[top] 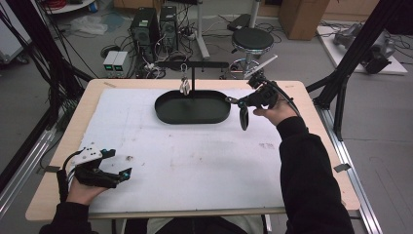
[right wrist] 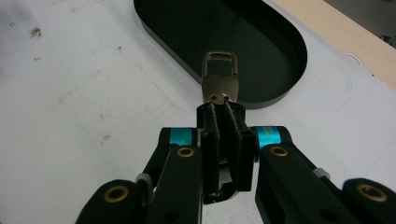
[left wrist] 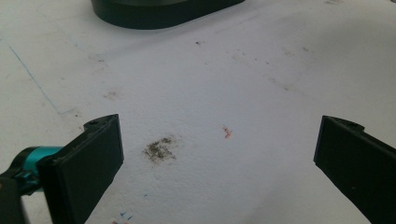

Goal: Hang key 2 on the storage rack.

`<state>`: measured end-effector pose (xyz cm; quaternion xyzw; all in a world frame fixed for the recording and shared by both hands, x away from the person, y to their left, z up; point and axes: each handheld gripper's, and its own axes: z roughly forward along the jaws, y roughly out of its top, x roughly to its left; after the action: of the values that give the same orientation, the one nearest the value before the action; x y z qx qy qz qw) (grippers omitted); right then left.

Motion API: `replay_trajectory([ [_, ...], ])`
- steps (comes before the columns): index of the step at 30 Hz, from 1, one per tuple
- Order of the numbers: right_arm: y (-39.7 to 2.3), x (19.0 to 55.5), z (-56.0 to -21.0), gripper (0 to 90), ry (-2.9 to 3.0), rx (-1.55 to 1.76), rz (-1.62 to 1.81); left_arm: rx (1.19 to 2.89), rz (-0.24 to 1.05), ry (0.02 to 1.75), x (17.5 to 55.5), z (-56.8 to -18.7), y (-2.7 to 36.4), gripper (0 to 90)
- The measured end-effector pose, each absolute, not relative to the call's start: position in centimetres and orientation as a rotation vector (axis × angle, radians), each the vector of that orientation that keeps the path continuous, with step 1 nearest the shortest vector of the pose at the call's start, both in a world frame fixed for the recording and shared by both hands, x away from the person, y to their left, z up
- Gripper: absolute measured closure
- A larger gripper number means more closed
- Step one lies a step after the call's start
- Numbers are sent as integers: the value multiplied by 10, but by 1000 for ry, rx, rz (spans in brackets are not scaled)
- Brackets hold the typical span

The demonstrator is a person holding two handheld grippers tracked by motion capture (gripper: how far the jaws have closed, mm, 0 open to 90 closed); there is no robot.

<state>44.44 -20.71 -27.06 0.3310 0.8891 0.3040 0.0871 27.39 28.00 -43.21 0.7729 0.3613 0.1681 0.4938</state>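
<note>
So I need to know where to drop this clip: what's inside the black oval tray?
The black oval tray looks bare inside in the high view. In the right gripper view, the metal clip held by the right gripper covers a small patch of its floor.

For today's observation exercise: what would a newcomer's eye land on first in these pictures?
Probably the right gripper, jaws shut on a metal clasp at the right end of the black oval tray. Behind the tray, a stand holds another clasp. The left gripper rests open near the table's front-left.
</note>
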Motion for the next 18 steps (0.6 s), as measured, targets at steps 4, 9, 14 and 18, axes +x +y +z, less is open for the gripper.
replay_trajectory([
  [4, -197, 451, -269, 853, 2658, 973, 902, 1871, 404, 869, 274, -432, 280, 19],
  [9, -181, 459, -267, 853, 2673, 958, 861, 1876, 397, 856, 275, -433, 279, 19],
  [14, -170, 467, -263, 853, 2671, 950, 879, 1872, 390, 841, 276, -433, 279, 19],
  [18, -163, 473, -261, 853, 2683, 947, 851, 1870, 387, 831, 276, -433, 278, 19],
])
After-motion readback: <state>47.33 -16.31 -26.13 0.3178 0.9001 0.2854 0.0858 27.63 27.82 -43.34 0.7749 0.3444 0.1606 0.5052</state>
